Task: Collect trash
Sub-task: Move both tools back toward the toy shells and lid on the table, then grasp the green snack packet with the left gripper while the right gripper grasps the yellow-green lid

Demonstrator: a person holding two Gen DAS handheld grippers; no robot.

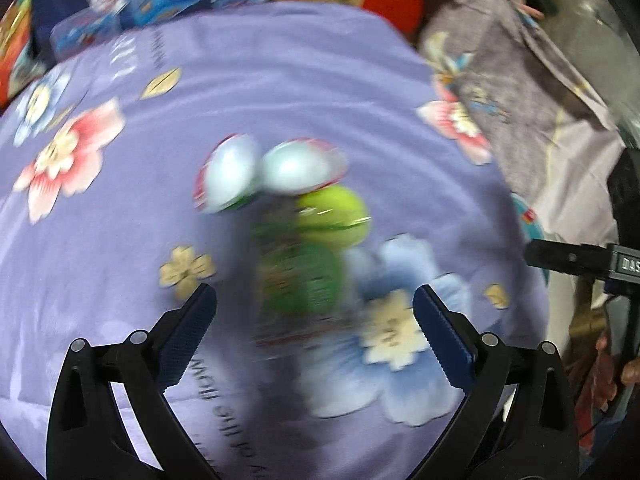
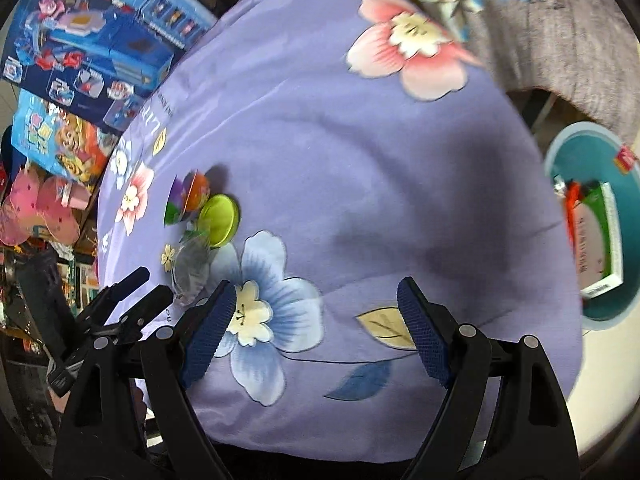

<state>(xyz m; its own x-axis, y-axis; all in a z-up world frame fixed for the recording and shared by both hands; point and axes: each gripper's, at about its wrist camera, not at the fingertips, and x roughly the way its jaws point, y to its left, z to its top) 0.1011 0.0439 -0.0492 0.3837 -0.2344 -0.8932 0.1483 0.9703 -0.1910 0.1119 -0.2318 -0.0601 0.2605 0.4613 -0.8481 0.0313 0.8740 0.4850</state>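
The left gripper (image 1: 315, 300) hangs with its jaws spread wide and nothing between the pads, pointing down at a purple flowered cloth (image 1: 280, 80). Just ahead of its fingertips lies a small heap of trash, blurred in this view: a green wrapper (image 1: 304, 280) nearest the jaws, a yellow-green lid (image 1: 334, 216) beyond it, and two pale foil-like cups (image 1: 272, 170) side by side farther on, touching one another.

The right gripper (image 2: 316, 304) is also wide open and empty, above a blue printed flower (image 2: 260, 312) on the same cloth. From it, the heap sits ahead and off to the left, with the lid (image 2: 219, 221) leaning against an orange and purple piece (image 2: 190, 196). A teal bin (image 2: 592, 224) with boxes inside stands to its right, past the cloth's edge. Toy boxes (image 2: 92, 52) are stacked beyond the cloth, far left.
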